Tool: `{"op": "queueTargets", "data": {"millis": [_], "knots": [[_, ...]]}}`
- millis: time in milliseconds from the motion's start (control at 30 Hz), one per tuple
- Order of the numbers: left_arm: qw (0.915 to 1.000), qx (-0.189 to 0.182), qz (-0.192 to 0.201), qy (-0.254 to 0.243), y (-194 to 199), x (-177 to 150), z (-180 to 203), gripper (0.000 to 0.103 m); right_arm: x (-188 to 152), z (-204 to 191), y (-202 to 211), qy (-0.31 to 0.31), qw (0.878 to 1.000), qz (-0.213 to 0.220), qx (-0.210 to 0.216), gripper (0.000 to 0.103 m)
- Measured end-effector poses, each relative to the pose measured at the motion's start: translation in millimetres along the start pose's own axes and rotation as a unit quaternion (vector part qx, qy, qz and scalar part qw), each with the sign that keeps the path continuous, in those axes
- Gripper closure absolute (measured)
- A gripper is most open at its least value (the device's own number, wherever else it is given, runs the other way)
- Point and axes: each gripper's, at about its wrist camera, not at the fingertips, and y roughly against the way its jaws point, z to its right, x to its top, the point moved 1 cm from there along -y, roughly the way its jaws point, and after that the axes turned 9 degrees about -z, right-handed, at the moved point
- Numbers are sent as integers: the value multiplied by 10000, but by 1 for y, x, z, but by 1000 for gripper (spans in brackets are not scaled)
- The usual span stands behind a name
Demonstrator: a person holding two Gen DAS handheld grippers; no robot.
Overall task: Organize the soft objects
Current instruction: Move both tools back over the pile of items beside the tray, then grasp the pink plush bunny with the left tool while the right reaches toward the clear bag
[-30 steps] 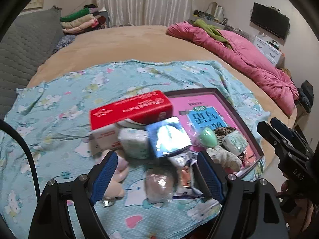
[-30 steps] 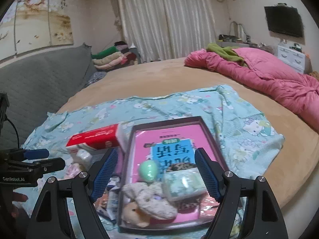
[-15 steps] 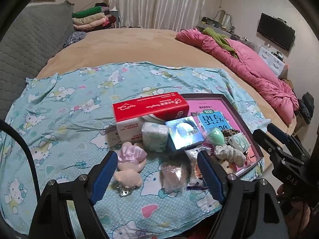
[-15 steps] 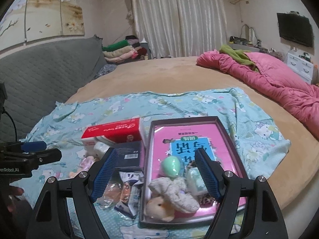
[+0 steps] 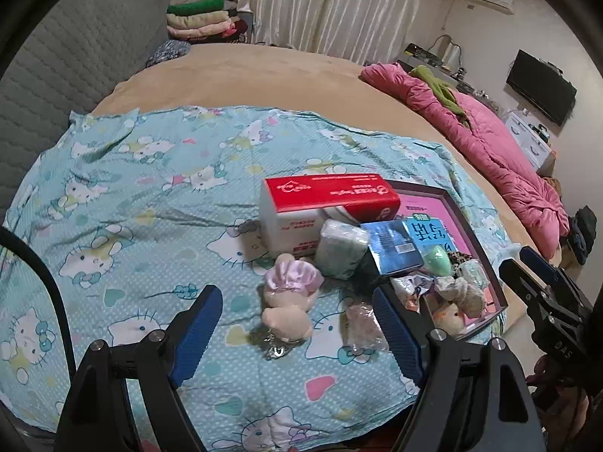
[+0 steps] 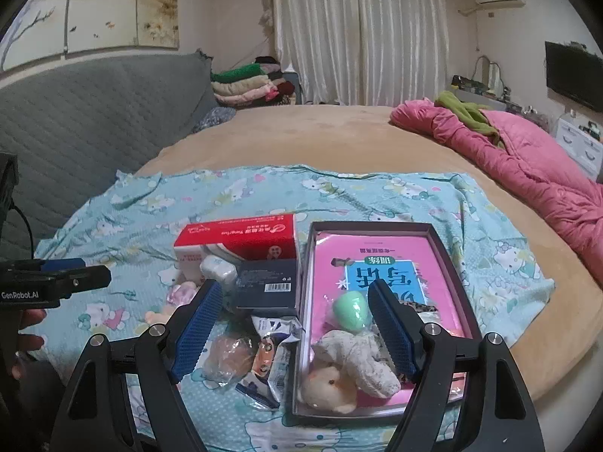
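Note:
My left gripper (image 5: 296, 295) is open, hanging over a cream plush toy in a pink bonnet (image 5: 290, 282) on the Hello Kitty sheet. Behind the toy lie a pale green tissue pack (image 5: 341, 248), a red tissue box (image 5: 331, 192) and a dark blue box (image 5: 394, 246). My right gripper (image 6: 294, 289) is open and empty above the left wall of a dark-rimmed tray (image 6: 307, 301). The tray holds a green egg sponge (image 6: 350, 310), a fluffy grey-white piece (image 6: 358, 358) and a cream plush (image 6: 328, 388). A snack packet (image 6: 275, 350) and a clear-wrapped bun (image 6: 230, 358) lie left of the tray.
The blue sheet (image 5: 132, 207) covers the near part of a tan bed. A pink quilt (image 6: 527, 158) lies at the right, a grey padded backrest (image 6: 94, 113) at the left, folded clothes (image 6: 245, 83) at the back. The bed's edge runs just right of the tray.
Both grippers have shifted left and rolled a little, so the pile and tray now sit further right in each view. Both jaws stayed open and nothing was picked up.

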Motion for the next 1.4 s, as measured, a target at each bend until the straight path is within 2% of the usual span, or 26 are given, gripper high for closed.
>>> {"op": "queueTargets", "data": {"millis": [300,733,967,1167,1400], "knots": [[9999,-23,-107,61,-14,-7,-11,21,-5,-15,-10,217,9997,-136,22,22],[9989,-22,-453,86,-52,-19,-19,21,-28,-45,-46,600,9960,-647,141,22],[9978,-128,-622,184,-75,-23,-27,21,-46,-75,-75,1196,9876,-992,212,22],[9947,-441,-808,465,-95,-22,-39,21,-53,-87,-98,1542,9812,-1155,134,22],[9948,-450,-814,423,-112,-16,-39,21,-62,-99,-115,1972,9728,-1214,-15,22]]}}
